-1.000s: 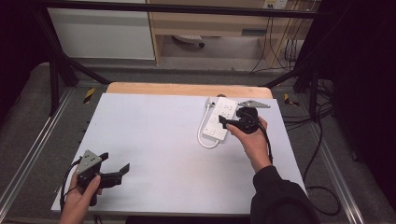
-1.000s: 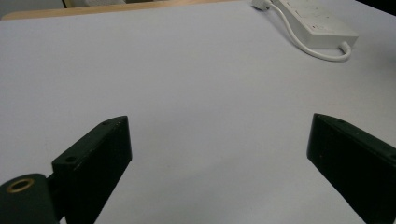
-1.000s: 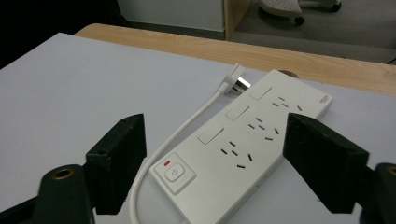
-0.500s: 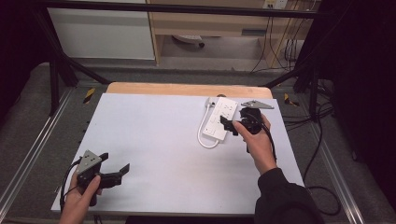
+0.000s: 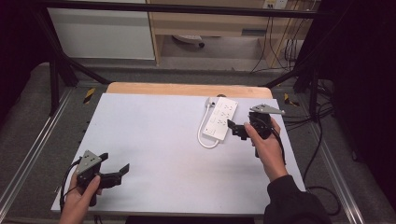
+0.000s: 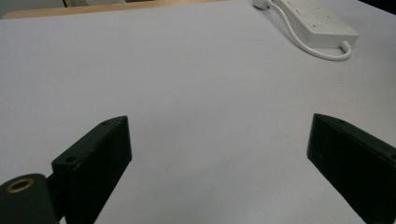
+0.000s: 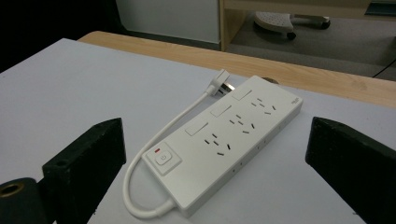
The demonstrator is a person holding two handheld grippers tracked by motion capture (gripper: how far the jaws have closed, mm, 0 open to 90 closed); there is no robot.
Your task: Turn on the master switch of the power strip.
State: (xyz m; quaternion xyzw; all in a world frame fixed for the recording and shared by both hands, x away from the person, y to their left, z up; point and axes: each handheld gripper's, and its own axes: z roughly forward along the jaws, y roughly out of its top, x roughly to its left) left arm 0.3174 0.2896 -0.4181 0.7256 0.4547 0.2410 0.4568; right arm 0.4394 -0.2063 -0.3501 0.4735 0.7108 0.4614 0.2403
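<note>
A white power strip (image 5: 220,118) lies flat at the table's far right, its white cord (image 5: 203,139) looping to a plug (image 5: 211,101) beside its far end. My right gripper (image 5: 237,129) hovers just right of the strip. Its jaws have just been opening and stand wide apart with nothing between them. In the right gripper view the power strip (image 7: 233,135) lies ahead of the gripper (image 7: 217,156), switch end nearest and plug (image 7: 219,86) beyond. My left gripper (image 5: 114,163) rests open near the front left corner. Ahead of the left gripper (image 6: 219,140) is bare table, with the power strip (image 6: 317,23) far off.
The white table top (image 5: 154,140) has a wooden strip (image 5: 187,88) along its far edge. Black frame legs (image 5: 56,74) stand at the back corners. Cables (image 5: 322,140) trail on the floor to the right. A cabinet (image 5: 102,32) and a shelf unit stand behind.
My right gripper has drawn back to the right, off the power strip, with its jaws wider apart. The strip stays where it lay. The left gripper has not moved.
</note>
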